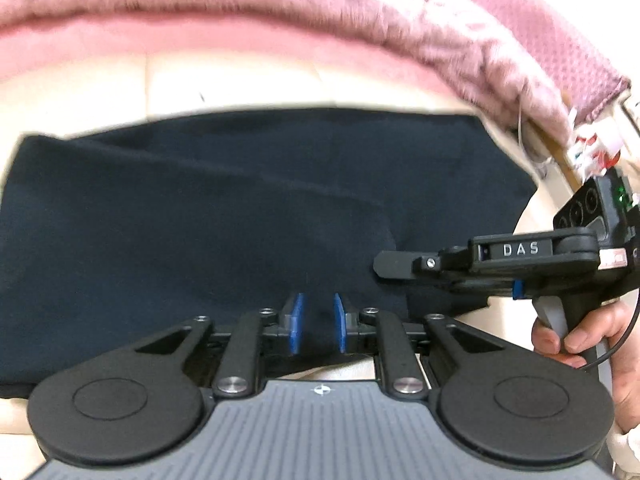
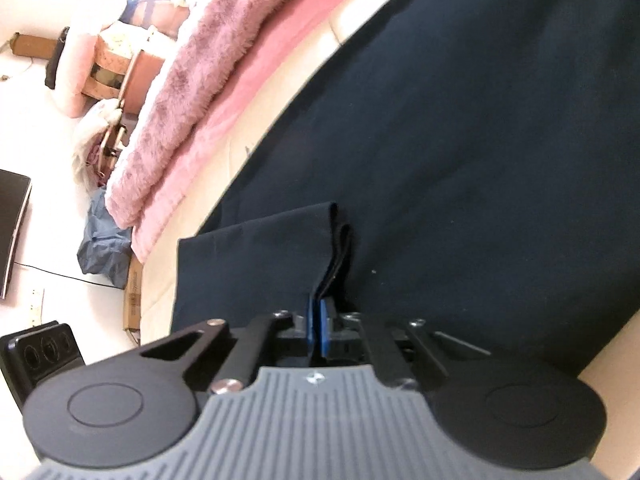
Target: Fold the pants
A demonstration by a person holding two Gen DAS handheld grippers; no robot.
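Dark navy pants (image 1: 224, 208) lie spread on a cream surface (image 1: 172, 84). My left gripper (image 1: 318, 324) sits at their near edge. Its blue pads (image 1: 297, 322) stand a little apart, with dark cloth in the gap and no pressing visible. My right gripper (image 1: 386, 267) reaches in from the right, low over the pants, held by a person's hand (image 1: 568, 340). In the right wrist view my right gripper (image 2: 318, 330) is shut, its blue pads pinching a folded hem of the pants (image 2: 460, 152). That hem rises as a raised flap (image 2: 260, 264) in front of the fingers.
A fluffy pink blanket (image 1: 280, 12) runs along the far side of the cream surface (image 2: 248, 148). Beyond the edge are wooden furniture (image 2: 116, 68), a blue cloth heap (image 2: 104, 248), a dark screen (image 2: 12, 224) and a cable on the pale floor.
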